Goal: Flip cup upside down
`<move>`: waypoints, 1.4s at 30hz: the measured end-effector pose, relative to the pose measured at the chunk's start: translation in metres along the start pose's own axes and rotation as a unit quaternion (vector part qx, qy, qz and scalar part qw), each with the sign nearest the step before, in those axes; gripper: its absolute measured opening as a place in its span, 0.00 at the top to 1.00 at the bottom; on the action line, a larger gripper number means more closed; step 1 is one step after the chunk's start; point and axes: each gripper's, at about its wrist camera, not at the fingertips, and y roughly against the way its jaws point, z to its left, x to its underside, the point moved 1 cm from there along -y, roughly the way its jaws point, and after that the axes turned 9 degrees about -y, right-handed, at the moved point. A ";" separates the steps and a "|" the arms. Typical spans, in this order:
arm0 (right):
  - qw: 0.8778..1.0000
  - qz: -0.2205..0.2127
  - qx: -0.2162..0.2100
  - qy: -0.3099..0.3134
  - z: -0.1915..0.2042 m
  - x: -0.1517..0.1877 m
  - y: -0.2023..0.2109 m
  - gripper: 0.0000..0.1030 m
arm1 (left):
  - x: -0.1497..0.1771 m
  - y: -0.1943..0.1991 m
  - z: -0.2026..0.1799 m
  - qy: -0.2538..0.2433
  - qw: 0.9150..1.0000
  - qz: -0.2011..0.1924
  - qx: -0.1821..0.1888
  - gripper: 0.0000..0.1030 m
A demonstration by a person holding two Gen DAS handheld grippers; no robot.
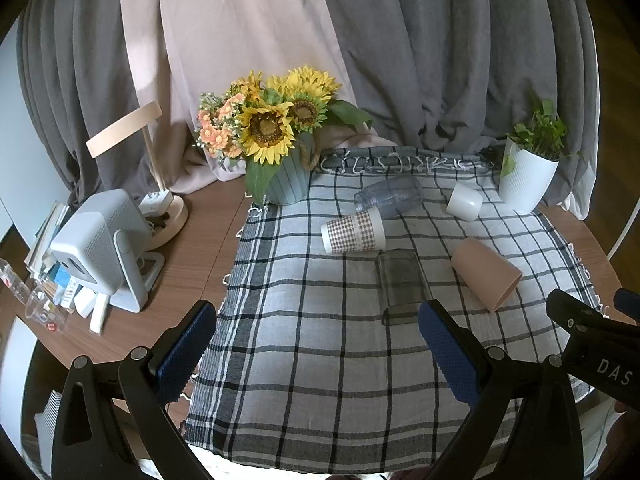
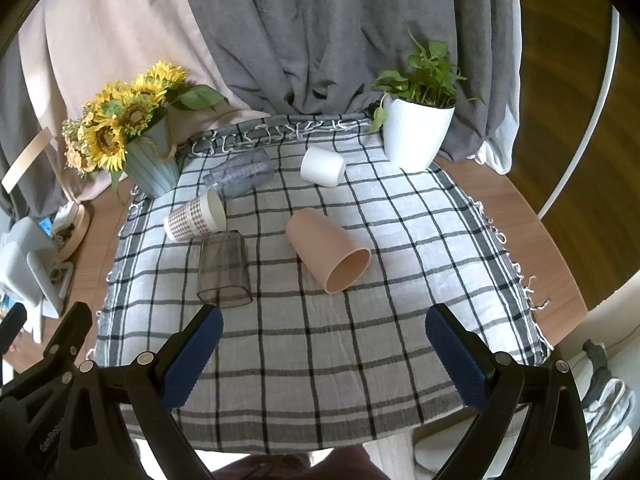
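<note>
Presently, five cups lie on their sides on the checked cloth (image 2: 320,344) that covers the wooden table (image 1: 208,216). The pink cup (image 2: 326,254) rests near the middle of the cloth, its open mouth turned toward the near right in the right wrist view. Just left of it, apart from it, lies the smoked clear cup (image 2: 224,270), mouth toward the near edge. Behind that one, close by, is the gingham paper cup (image 2: 196,218), and just beyond it lies the ribbed clear cup (image 2: 240,176); contact between these cannot be confirmed. The white cup (image 2: 323,167) lies farther back, near the white planter (image 2: 416,136) holding a green plant. A blue pot of sunflowers (image 2: 154,160) stands at the far left corner of the cloth. The left gripper (image 1: 318,356) is held above the near part of the cloth, its blue-padded jaws spread wide with nothing between them. The right gripper (image 2: 324,358) is likewise held over the near edge, jaws wide apart and empty. Neither touches any cup. To the left of the cloth stand a white device on a stand (image 1: 100,248) and a wooden-based lamp (image 1: 168,208).
</note>
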 end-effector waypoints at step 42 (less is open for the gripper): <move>1.000 0.001 -0.003 -0.002 -0.003 -0.001 -0.004 0.01 | 0.002 -0.001 -0.003 0.002 1.000 0.005 0.003 0.00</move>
